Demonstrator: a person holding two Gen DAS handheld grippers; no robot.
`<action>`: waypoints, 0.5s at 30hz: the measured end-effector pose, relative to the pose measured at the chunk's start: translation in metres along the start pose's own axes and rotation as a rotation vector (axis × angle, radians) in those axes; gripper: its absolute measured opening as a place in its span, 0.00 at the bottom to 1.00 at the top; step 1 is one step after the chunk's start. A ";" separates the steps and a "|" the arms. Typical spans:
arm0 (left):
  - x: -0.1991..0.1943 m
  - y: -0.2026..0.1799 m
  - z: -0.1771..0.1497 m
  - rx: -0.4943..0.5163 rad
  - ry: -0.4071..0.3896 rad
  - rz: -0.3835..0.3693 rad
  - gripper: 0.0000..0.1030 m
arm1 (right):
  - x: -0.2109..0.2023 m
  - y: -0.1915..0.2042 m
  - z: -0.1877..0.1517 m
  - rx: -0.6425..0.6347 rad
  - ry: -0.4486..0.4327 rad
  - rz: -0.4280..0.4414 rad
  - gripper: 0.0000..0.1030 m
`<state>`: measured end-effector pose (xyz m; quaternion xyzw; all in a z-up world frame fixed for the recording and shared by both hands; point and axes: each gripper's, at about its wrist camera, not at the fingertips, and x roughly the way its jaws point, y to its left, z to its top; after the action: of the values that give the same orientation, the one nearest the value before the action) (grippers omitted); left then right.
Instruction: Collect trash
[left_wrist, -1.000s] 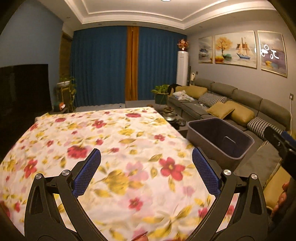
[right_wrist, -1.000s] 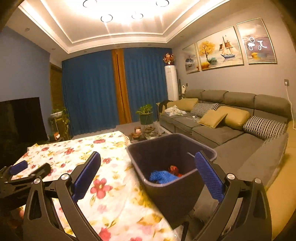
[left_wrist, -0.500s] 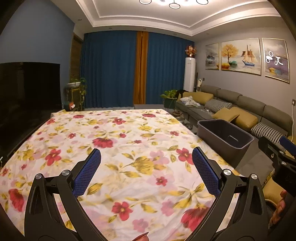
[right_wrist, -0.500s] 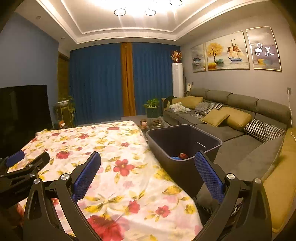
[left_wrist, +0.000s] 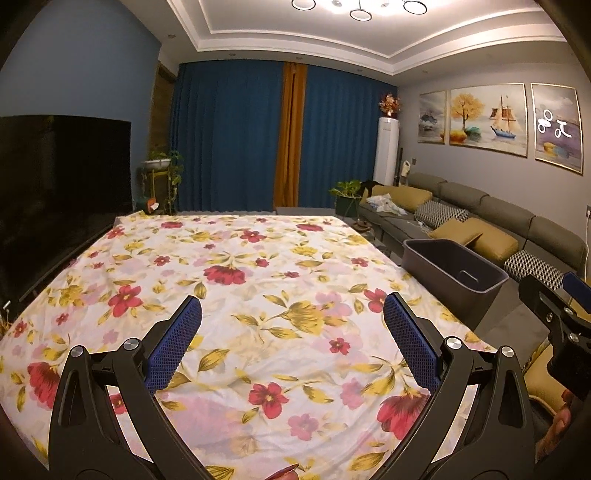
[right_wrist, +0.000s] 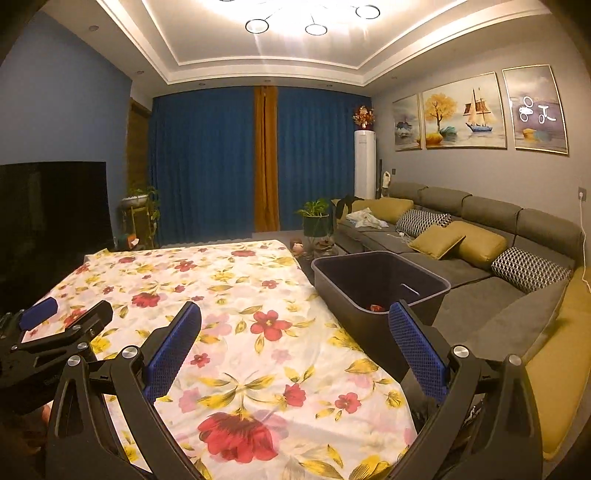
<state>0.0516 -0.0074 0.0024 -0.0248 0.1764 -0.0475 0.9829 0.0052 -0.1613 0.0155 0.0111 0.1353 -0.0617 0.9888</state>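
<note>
Both grippers' fingers (left_wrist: 410, 341) (right_wrist: 415, 345) spread wide, empty, over floral cloth (left_wrist: 258, 288), dark bin (right_wrist: 380, 284) beside sofa (right_wrist: 480, 236).

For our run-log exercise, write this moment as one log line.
left gripper: open, empty | right gripper: open, empty | bin: beside floral table, red item inside

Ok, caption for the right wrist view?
Open right gripper above the floral tablecloth, dark bin beside the table, left gripper at left.
</note>
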 end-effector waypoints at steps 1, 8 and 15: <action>-0.001 0.000 0.000 0.000 -0.002 0.002 0.94 | -0.001 0.001 0.000 -0.001 -0.001 0.001 0.95; -0.008 0.000 -0.001 0.006 -0.006 0.005 0.94 | -0.004 0.002 0.000 0.001 -0.003 0.005 0.95; -0.011 -0.001 0.000 -0.002 -0.005 -0.017 0.94 | -0.008 0.000 -0.001 0.009 -0.007 0.005 0.95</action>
<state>0.0412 -0.0069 0.0066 -0.0274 0.1736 -0.0556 0.9829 -0.0026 -0.1600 0.0168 0.0157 0.1316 -0.0597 0.9894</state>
